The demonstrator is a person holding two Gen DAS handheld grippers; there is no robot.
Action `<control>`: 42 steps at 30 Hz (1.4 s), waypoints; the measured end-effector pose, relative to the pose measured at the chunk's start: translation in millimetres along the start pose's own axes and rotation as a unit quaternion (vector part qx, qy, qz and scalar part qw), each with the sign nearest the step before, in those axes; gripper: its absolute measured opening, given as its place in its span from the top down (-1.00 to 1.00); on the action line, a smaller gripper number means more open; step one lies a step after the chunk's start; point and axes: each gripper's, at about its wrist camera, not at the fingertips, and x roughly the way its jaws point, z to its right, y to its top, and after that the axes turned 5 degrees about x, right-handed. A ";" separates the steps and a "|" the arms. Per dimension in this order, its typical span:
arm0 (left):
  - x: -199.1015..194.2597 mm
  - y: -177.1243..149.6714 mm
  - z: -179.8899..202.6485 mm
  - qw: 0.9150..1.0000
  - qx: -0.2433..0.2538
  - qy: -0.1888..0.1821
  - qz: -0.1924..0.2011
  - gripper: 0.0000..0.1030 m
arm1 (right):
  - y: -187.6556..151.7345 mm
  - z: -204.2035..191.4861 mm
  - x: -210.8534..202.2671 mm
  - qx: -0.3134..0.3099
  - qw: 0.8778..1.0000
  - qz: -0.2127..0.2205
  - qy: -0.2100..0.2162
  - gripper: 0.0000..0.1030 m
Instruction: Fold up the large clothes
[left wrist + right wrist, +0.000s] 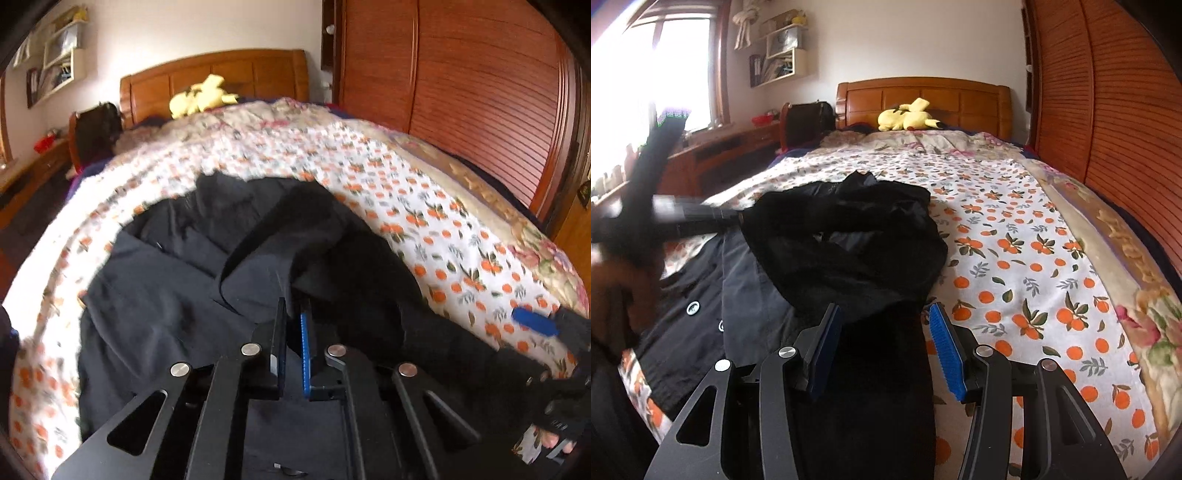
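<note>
A large dark garment [166, 295] with white buttons [693, 307] lies spread on the bed, and a black fleecy part [857, 236] is heaped on its middle. My left gripper [293, 306] is shut on a fold of this garment near the centre. In the right wrist view it shows blurred at the left [731, 218], at the heap's edge. My right gripper [886, 328] stands half open over a black sleeve [886, 387] that runs between its fingers, and the pads do not visibly press on it. The left wrist view catches its blue pad [535, 321] at the right.
The bed has an orange-fruit print sheet [1015, 266] and a floral quilt edge [1137, 306] on the right. A yellow plush toy [905, 118] lies by the wooden headboard [923, 96]. A slatted wooden wardrobe [1108, 110] stands along the right. A desk and window are at the left.
</note>
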 end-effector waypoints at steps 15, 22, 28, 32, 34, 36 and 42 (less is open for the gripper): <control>-28.4 70.3 -54.7 0.999 0.003 0.050 0.018 0.97 | 4.8 -12.2 9.5 -0.014 1.000 0.001 -0.003 0.07; -37.9 44.6 -52.6 0.999 0.008 0.035 0.020 0.93 | 3.1 -15.6 11.1 -0.016 1.000 -0.004 0.001 0.07; -28.7 -18.4 -40.0 1.000 -0.004 0.000 -0.001 0.02 | 3.0 -16.1 5.2 -0.012 1.000 0.002 0.007 -0.05; -14.6 -56.8 -36.3 0.999 -0.026 -0.019 -0.028 -0.02 | 2.9 -19.8 4.8 -0.016 1.000 0.003 0.009 -0.05; -8.6 -70.6 -33.5 0.998 -0.033 -0.024 -0.040 -0.02 | 3.0 -21.3 5.7 -0.017 1.000 0.002 0.008 -0.05; -3.2 -83.1 -29.2 0.998 -0.039 -0.032 -0.048 -0.05 | 2.9 -23.0 6.5 -0.020 1.000 0.001 0.008 -0.05; 3.4 -95.1 -23.1 0.995 -0.067 -0.050 -0.047 -0.21 | 2.8 -23.7 6.7 -0.022 1.000 0.001 0.005 -0.05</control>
